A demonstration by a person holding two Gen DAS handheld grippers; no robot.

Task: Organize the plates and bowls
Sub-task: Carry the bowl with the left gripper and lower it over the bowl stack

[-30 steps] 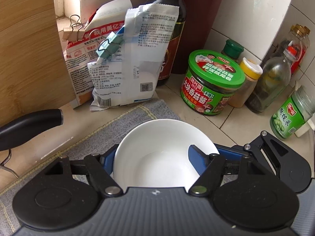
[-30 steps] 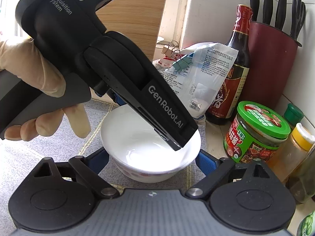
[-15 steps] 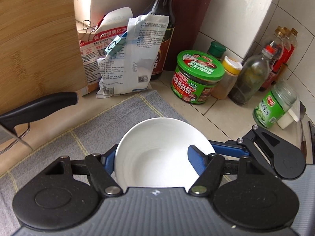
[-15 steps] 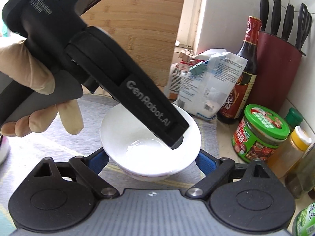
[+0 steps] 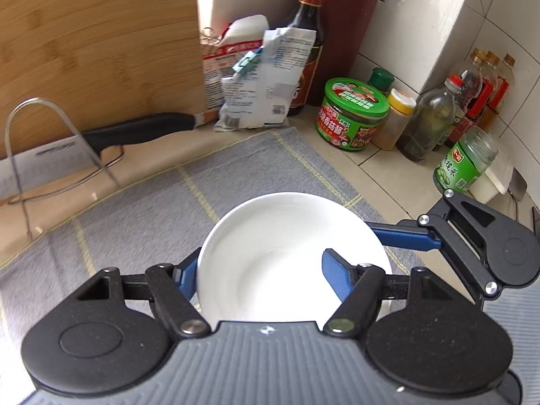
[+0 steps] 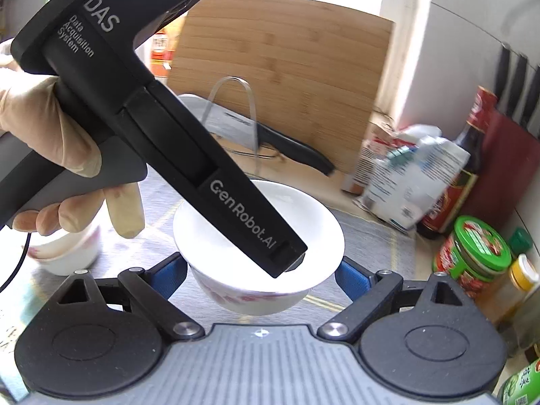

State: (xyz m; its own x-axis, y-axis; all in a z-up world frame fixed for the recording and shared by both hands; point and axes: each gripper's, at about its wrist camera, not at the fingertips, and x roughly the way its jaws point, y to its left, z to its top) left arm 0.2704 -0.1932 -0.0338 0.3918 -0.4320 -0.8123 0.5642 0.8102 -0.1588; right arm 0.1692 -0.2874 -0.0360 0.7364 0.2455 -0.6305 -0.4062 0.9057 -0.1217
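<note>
Bowl: the white bowl (image 5: 287, 256) hangs above the grey mat (image 5: 141, 209), clear of it, in front of the green-lidded jar (image 5: 351, 118).
Left gripper (image 5: 260, 270): jaws clamped on the bowl's wall, one pad inside, one outside.
Right gripper (image 6: 260, 270): jaws spread wide either side of the bowl, not pressing.
Second bowl (image 6: 67, 253): sits on the mat, left of the held bowl.
Advice: probably carry it level and lower it gently into that bowl; a rim pinch may slip.

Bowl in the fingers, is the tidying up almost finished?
Not nearly. Nothing looks put away yet. In hand: the left gripper pinches the white bowl by its rim with its fingers, holding it above the grey mat. Left: set it down somewhere, then deal with the patterned bowl nearby.
</note>
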